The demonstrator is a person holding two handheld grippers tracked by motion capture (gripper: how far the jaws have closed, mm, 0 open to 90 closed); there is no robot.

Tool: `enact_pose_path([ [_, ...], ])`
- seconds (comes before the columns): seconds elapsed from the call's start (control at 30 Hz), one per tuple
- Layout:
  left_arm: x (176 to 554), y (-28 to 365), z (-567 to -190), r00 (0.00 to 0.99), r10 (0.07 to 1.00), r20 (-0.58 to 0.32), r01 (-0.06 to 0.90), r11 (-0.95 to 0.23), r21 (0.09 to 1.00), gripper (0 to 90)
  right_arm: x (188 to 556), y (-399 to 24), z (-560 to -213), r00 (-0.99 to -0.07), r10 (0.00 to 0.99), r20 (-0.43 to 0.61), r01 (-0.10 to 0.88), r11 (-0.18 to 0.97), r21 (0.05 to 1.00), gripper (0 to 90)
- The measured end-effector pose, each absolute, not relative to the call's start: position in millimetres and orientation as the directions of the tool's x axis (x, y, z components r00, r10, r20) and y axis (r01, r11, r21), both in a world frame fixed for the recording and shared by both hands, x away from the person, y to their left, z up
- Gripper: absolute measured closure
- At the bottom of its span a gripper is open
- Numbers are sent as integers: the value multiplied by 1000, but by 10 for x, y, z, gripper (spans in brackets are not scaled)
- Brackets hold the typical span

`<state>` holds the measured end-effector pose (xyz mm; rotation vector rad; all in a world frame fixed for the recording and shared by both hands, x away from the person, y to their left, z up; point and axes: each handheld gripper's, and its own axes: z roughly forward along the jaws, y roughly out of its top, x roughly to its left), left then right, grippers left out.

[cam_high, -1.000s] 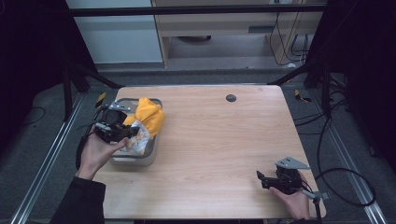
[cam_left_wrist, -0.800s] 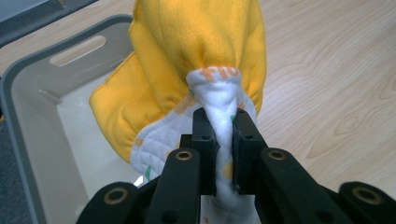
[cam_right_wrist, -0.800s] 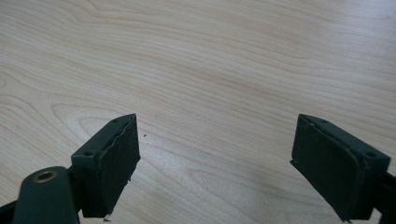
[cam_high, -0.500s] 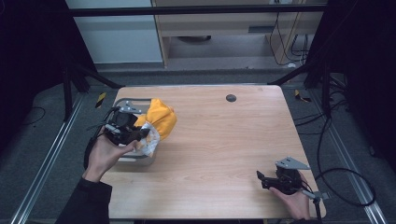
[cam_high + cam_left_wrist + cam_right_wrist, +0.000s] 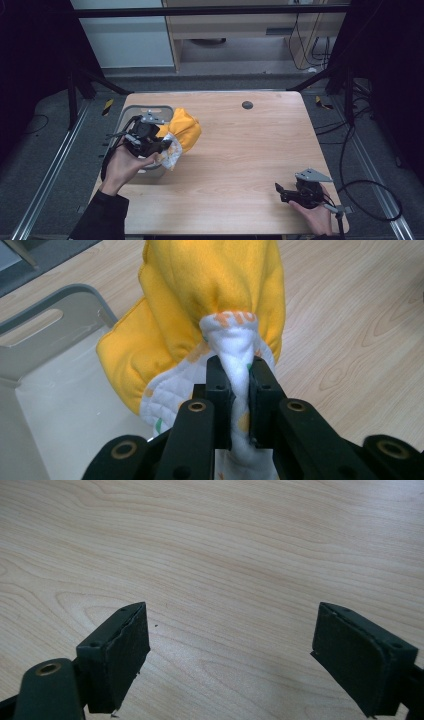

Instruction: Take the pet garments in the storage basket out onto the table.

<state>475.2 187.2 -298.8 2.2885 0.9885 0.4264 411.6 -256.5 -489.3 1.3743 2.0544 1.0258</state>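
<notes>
1. Hands enter the high view from the bottom edge. The left hand [image 5: 125, 165], on a dark sleeve, reaches up toward the left of centre and carries the left gripper [image 5: 150, 141], which points right across the picture. The right hand [image 5: 316, 216] sits at the lower right of the frame with the right gripper [image 5: 281, 190] pointing left, low over the wooden table [image 5: 240, 150].

2. Left gripper jaws are pressed together on a twisted white fold of the yellow cloth [image 5: 210, 295]; in the left gripper view the fold [image 5: 239, 375] runs straight down between the two pads. The right gripper's jaws stand wide apart in the right gripper view, with bare wood between them and nothing held.

3. The yellow cloth [image 5: 184, 129] bunches just right of the left gripper's tips in the high view, left of centre. It hangs over the right edge of the grey bin [image 5: 131, 112], part above the bin and part above the table. In the left gripper view the bin's wall [image 5: 60, 315] with its handle slot lies at the upper left.

4. The cloth's lower end is cut off behind the jaws at the bottom of the left gripper view, and its printed pattern is too bunched to read. The left hand covers the bin's near side in the high view. A small dark disc [image 5: 247, 105] lies on the table at upper centre; what it is cannot be told.
</notes>
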Motion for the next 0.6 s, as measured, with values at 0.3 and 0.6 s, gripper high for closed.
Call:
enact_pose_path([
  [0.3,4769,1709,-3060,696,717,41,533,-554,640,822,4124,-2578,-4898,-397,918,19,569,229,790,149],
  [0.6,4783,1565,-3148,723,690,39,519,-579,629,822,4125,-2582,-4898,-397,918,17,568,232,790,149],
])
